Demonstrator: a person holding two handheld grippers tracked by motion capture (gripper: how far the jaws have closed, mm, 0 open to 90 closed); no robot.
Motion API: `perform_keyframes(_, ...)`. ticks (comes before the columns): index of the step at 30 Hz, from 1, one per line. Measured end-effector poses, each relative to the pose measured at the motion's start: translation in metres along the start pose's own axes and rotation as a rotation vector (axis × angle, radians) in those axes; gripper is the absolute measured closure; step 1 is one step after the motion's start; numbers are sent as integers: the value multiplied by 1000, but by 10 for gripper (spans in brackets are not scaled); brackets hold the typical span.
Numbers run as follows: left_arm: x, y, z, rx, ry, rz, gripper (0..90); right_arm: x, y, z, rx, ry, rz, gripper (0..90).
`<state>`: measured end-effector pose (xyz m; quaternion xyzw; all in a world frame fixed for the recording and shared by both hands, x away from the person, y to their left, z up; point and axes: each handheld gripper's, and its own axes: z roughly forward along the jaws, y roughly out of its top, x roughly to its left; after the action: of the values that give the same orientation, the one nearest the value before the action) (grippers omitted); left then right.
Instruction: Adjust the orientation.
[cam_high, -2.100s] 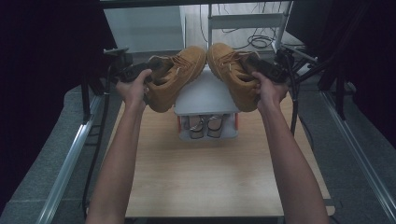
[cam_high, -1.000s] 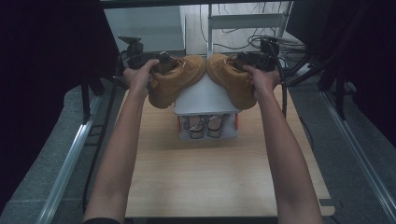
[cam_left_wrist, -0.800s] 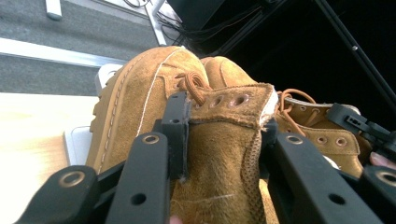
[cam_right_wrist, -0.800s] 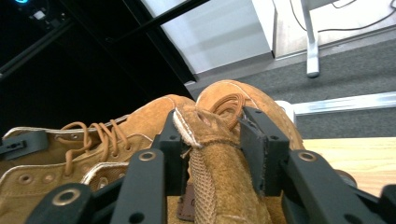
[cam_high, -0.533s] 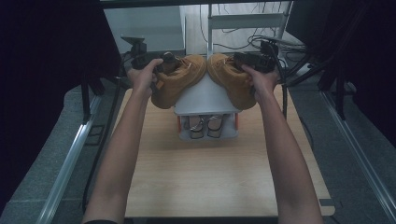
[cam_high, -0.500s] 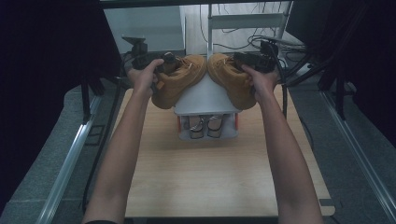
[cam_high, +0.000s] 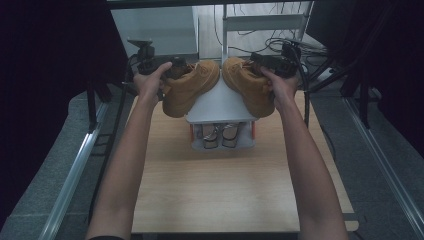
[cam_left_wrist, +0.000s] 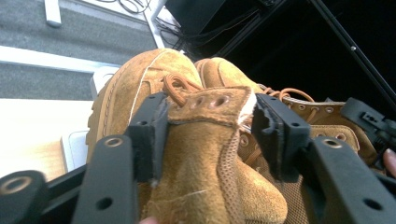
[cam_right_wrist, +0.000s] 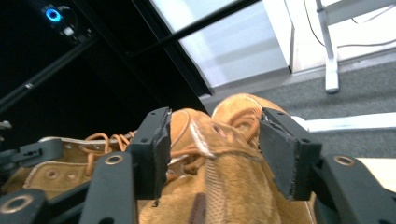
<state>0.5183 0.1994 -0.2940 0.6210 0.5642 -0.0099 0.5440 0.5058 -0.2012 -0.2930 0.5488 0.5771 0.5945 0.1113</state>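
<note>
You have a pair of tan suede lace-up boots up on the sloping top of the white shoe rack (cam_high: 220, 102), which stands at the far end of the light wooden surface (cam_high: 235, 190). The left boot (cam_high: 187, 89) lies on the rack's left slope and the right boot (cam_high: 248, 85) on its right slope, toes meeting near the ridge, heels hanging out towards you and to the sides. I judge that the slopes are why they sit angled like this: each sole rests on its own side of the roof-shaped top.

Your left hand-held gripper (cam_left_wrist: 210, 135) has just been opening. Its jaws now stand wide around the collar of the left boot; the left pad is right at the suede, perhaps still brushing it, while the right pad stands clear with a gap, so nothing is pinched. Your right hand-held gripper (cam_right_wrist: 212, 149) has likewise just been opening, and its jaws sit wide on either side of the right boot's tongue and laces, clear of the suede. Both boots look to be carried by the rack, not by you.

In the rack's lower compartment a second pair of shoes (cam_high: 220, 136) faces you, dark and pale, too small to describe further.

No brand, label or writing can be read on the boots or the rack.
</note>
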Motion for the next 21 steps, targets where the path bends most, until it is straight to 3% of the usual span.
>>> perform_keyframes(2,-1,1,-3,-18,-8,12,398,1,1,-3,-1,-16,-29,396)
perform_keyframes(7,-9,3,-12,-37,6,65,348,-1,1,-10,-15,-4,-26,405)
perform_keyframes(10,-10,2,-19,-48,27,93,343,-1,2,-17,-30,3,-24,413)
perform_keyframes(15,-13,0,-36,-81,3,124,344,1,7,-34,-54,23,-40,425)
perform_keyframes(19,-19,-4,-52,-91,21,195,358,0,8,-53,-80,26,-65,449)
perform_keyframes(21,-18,-7,-61,-110,13,197,383,-3,7,-62,-88,19,-71,461)
